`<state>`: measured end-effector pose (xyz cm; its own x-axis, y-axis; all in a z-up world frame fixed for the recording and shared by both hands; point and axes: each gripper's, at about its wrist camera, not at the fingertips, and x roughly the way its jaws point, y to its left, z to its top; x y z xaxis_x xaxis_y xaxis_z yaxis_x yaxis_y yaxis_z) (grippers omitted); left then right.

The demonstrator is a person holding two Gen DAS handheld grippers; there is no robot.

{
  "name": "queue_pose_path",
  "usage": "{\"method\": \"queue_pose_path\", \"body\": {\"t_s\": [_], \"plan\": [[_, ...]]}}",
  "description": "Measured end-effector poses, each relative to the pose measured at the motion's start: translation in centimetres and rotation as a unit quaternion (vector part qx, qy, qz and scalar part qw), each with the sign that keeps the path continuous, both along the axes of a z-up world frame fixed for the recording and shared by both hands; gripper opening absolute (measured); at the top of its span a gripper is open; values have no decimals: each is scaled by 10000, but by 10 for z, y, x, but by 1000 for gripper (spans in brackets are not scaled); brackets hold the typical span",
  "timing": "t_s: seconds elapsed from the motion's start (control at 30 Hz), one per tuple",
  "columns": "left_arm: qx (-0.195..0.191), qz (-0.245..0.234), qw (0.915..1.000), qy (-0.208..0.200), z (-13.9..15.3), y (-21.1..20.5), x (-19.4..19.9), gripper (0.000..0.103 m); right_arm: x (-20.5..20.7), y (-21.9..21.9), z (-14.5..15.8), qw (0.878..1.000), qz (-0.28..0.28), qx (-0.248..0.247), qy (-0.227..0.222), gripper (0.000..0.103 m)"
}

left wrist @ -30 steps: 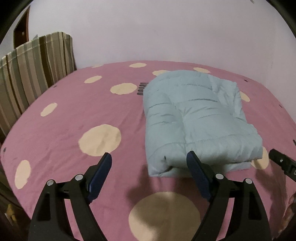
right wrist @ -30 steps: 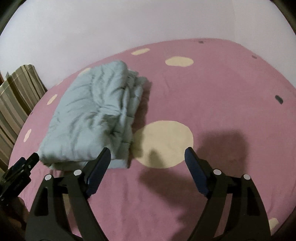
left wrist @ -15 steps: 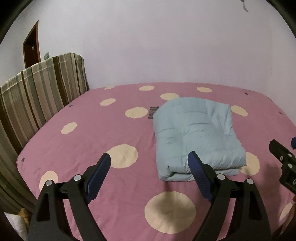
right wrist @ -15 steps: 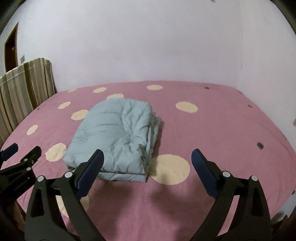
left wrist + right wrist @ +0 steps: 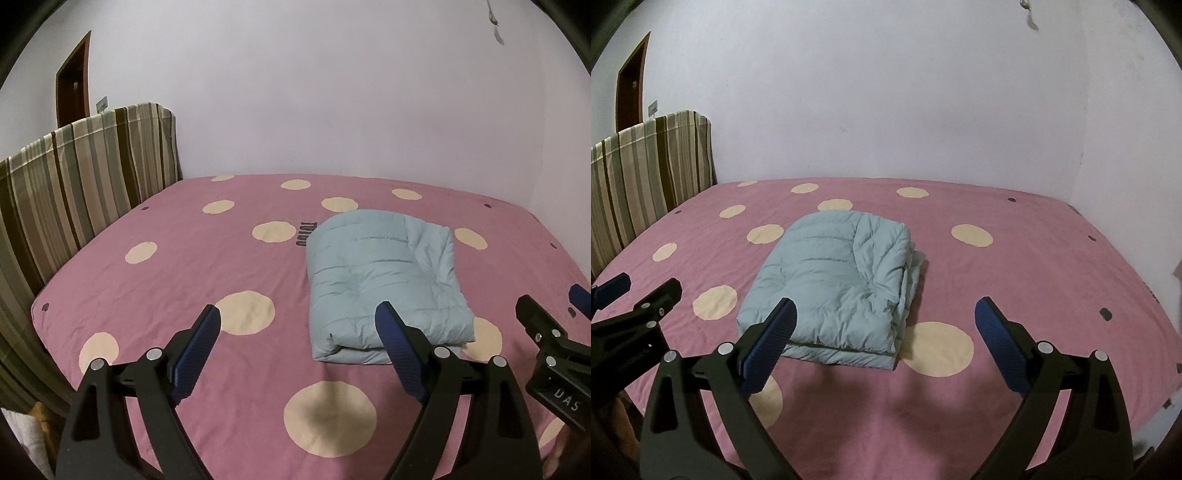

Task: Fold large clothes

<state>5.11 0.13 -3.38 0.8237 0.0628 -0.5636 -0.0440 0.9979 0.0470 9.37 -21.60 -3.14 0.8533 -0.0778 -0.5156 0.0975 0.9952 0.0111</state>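
Jacket (image 5: 384, 284), pale blue and quilted, lies folded into a thick rectangle near the middle of the pink dotted bed (image 5: 177, 266). We see its long axis run from the near edge toward the far wall, rounded fold on its left side, layered edges on the right. Our left gripper (image 5: 297, 349) and right gripper (image 5: 882, 339) hover clear of it, jaws wide apart and empty; the right pair has just been opening.

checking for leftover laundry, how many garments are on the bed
1: a folded pale blue puffy jacket lies mid-bed on the pink dotted sheet. Anything beyond the near edge would be hidden.
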Motion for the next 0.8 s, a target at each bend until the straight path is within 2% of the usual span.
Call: {"method": "queue_pose_path", "body": {"t_s": [0.8], "plan": [[4, -73, 10000, -39, 3, -3, -7, 85, -5, 3, 0, 10000, 31, 64, -11, 97]]}}
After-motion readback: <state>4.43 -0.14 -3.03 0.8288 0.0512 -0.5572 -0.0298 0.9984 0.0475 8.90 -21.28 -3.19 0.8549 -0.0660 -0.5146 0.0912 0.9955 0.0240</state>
